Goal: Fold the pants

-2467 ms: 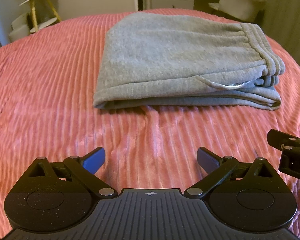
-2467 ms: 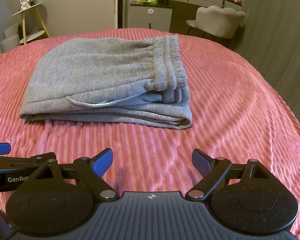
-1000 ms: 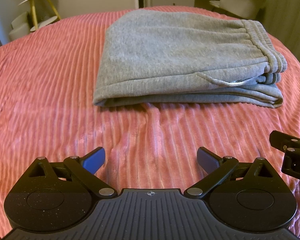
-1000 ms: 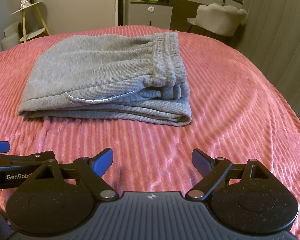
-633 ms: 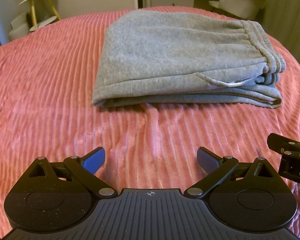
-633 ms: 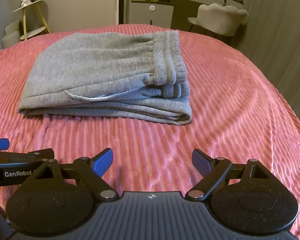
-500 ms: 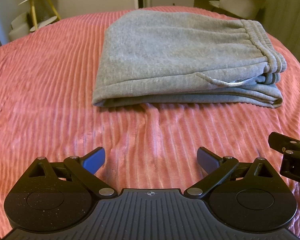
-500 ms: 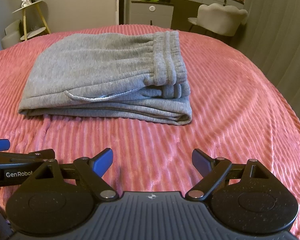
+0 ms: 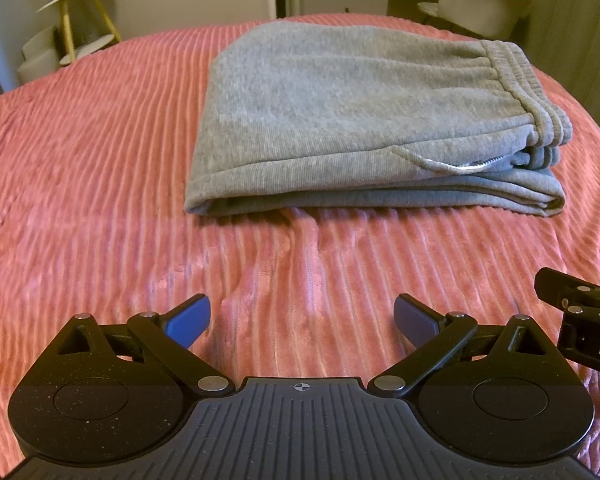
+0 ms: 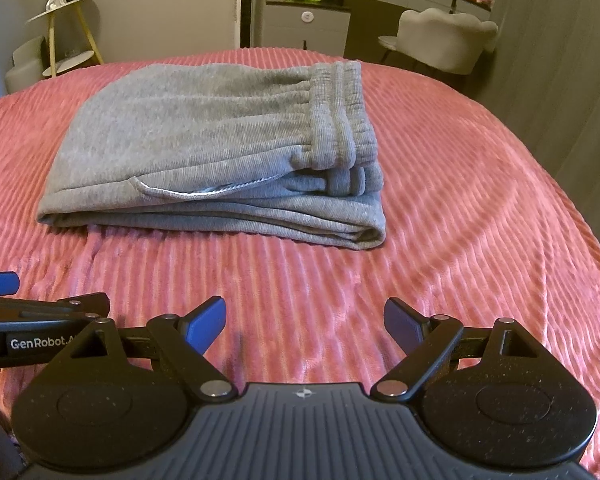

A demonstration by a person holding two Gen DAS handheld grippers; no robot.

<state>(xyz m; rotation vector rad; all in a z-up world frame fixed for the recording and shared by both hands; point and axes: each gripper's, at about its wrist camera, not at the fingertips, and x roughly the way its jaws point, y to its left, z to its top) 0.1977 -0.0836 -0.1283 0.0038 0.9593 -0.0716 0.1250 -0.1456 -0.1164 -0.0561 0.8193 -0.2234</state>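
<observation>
Lying folded on the pink bedspread (image 9: 100, 160), grey pants (image 9: 360, 120) sit beyond both hand-held grippers (image 9: 302, 320), spread and empty.

Left wrist view. Folded grey pants (image 9: 352, 120) lie in the upper centre of the frame on a bed covered by a ribbed pink bedspread (image 9: 100, 184); the elastic waistband (image 9: 528, 92) faces upper right, the folded edge lower left. The left gripper (image 9: 302, 318) fills the bottom of the frame, jaws spread wide and empty over bare bedspread, well apart from the pants. Part of the right gripper (image 9: 580, 308) enters at the right edge. A chair (image 9: 484, 2) stands at upper right.
</observation>
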